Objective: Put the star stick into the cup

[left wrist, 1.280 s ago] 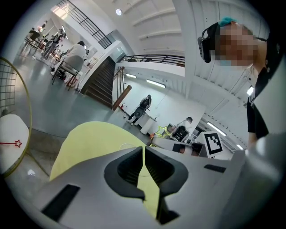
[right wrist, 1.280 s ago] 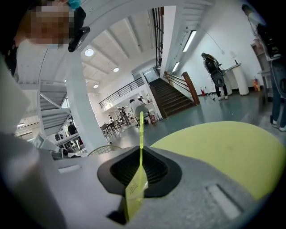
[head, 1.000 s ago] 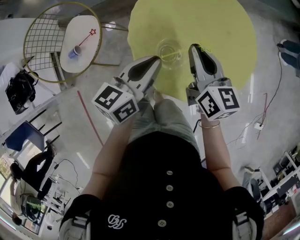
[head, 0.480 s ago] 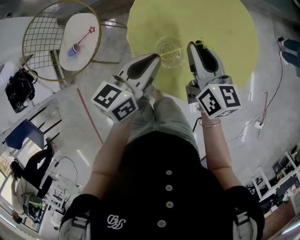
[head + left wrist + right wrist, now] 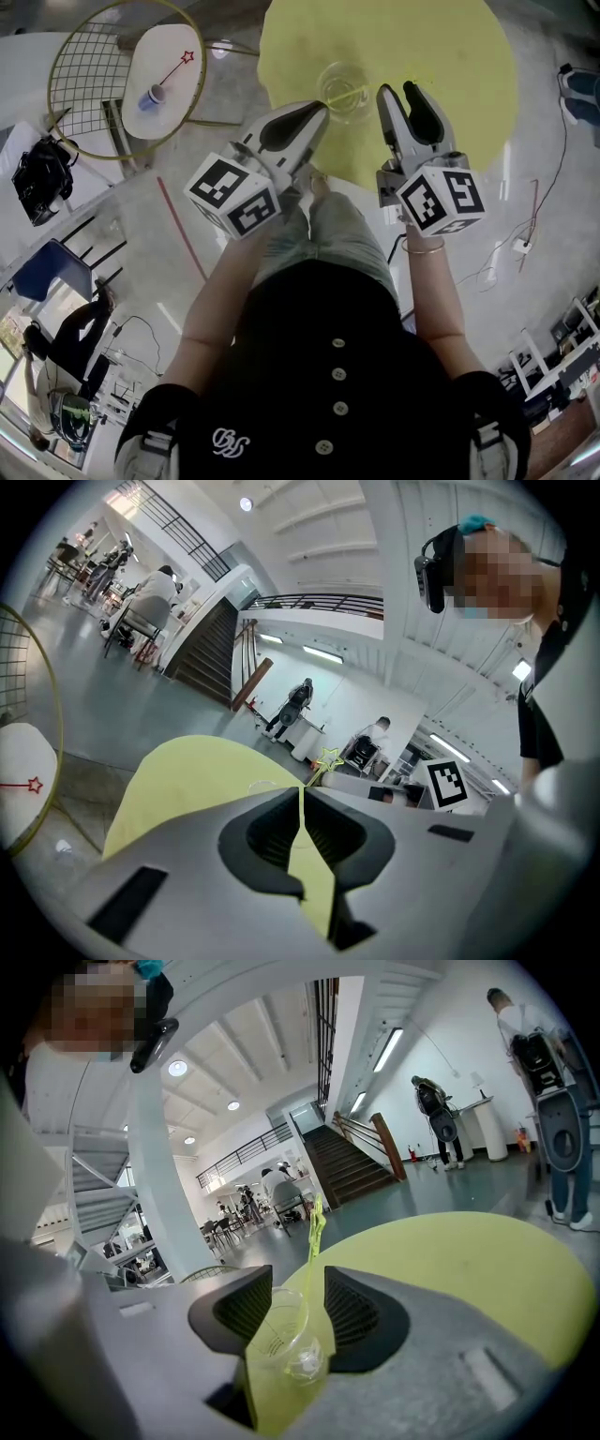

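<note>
Person: a black buttoned top (image 5: 328, 366) fills the near part of the head view, and a thin bracelet (image 5: 422, 249) sits on the right wrist.
Left gripper: the left gripper (image 5: 317, 110) has its marker cube nearest the body. Its tips reach over the near edge of the round yellow table (image 5: 450, 56), just left of the cup.
Left fingers: pressed together at the tips with only a hairline slit between them. Nothing is caught in the slit.
Right gripper: the right gripper (image 5: 400, 91) also reaches over the table's near edge, just right of the cup, with its marker cube toward the body.
Right fingers: spread wide, having just been opening. In the right gripper view the stick's shaft rises in the gap between them, and neither pad (image 5: 352, 1312) presses on it.
Cup: a clear plastic cup (image 5: 342, 91) stands upright on the yellow table, a little in from the near edge and left of the table's middle. It sits between the tips of the two grippers.
Star stick: the yellow-green star stick (image 5: 313, 1241) has its lower end inside the cup. It leans on the rim toward the right gripper, with the star well above the rim.
Far left: a small white table (image 5: 178, 42) stands well apart from the yellow one, against a gold wire frame (image 5: 84, 84). On it a red star stick (image 5: 173, 72) runs from a small blue cup (image 5: 152, 97).
</note>
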Available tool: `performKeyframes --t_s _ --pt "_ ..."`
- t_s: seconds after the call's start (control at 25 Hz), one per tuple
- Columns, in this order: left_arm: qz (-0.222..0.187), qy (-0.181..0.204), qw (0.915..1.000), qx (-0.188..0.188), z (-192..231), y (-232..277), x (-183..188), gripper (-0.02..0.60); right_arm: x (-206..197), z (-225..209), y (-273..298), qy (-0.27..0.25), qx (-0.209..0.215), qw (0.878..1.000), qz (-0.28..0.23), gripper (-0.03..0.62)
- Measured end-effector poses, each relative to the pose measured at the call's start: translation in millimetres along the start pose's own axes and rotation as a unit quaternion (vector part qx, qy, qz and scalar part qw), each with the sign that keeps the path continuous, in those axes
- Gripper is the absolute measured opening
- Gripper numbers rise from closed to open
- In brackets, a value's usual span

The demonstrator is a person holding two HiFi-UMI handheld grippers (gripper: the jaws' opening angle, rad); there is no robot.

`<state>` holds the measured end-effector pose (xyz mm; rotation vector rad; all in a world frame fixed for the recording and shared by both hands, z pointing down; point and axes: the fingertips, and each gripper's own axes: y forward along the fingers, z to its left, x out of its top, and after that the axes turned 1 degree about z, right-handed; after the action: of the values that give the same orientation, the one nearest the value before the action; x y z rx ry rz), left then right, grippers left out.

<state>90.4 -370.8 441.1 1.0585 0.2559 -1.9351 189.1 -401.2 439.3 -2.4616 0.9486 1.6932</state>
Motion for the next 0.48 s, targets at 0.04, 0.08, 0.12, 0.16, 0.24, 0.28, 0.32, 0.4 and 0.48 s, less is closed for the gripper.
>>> performKeyframes --t_s 0.04,0.08,0.12,0.16,0.24,0.28,0.32,0.4,0.48 --pt "0.001 0.002 1.0 -0.003 -1.7 -1.9 0.2 0.023 0.3 1.8 -2.8 0.0 -0.004 1.0 -0.004 0.163" --pt "0.002 0.004 1.0 -0.006 -3.7 -4.2 0.1 0.023 0.8 4.1 -5.8 0.001 -0.008 1.0 -0.008 0.166" --pt "0.003 0.006 0.9999 -0.011 -5.9 -6.5 -0.2 0.023 1.3 6.7 -9.0 0.001 -0.011 1.0 -0.012 0.167" --pt "0.005 0.009 0.9998 -0.015 -8.3 -8.7 -0.6 0.023 2.0 9.6 -12.2 0.0 -0.014 1.0 -0.016 0.167" --pt "0.008 0.013 0.9996 -0.025 -13.0 -13.8 -0.6 0.023 3.1 15.7 -18.7 -0.001 -0.021 1.0 -0.023 0.167" --pt "0.009 0.014 0.9994 -0.029 -15.1 -17.0 -0.1 0.023 3.2 18.9 -21.5 -0.002 -0.025 0.999 -0.026 0.167" --pt "0.01 0.016 0.9993 -0.033 -16.9 -20.4 0.6 0.023 2.7 22.0 -23.7 -0.002 -0.028 0.999 -0.028 0.167" --pt "0.011 0.019 0.9989 -0.041 -21.0 -27.8 1.8 0.023 0.9 27.7 -28.1 0.001 -0.036 0.999 -0.034 0.167" --pt "0.007 0.022 0.9985 -0.05 -26.5 -35.7 2.7 0.023 1.3 33.7 -35.0 0.003 -0.047 0.998 -0.043 0.167"
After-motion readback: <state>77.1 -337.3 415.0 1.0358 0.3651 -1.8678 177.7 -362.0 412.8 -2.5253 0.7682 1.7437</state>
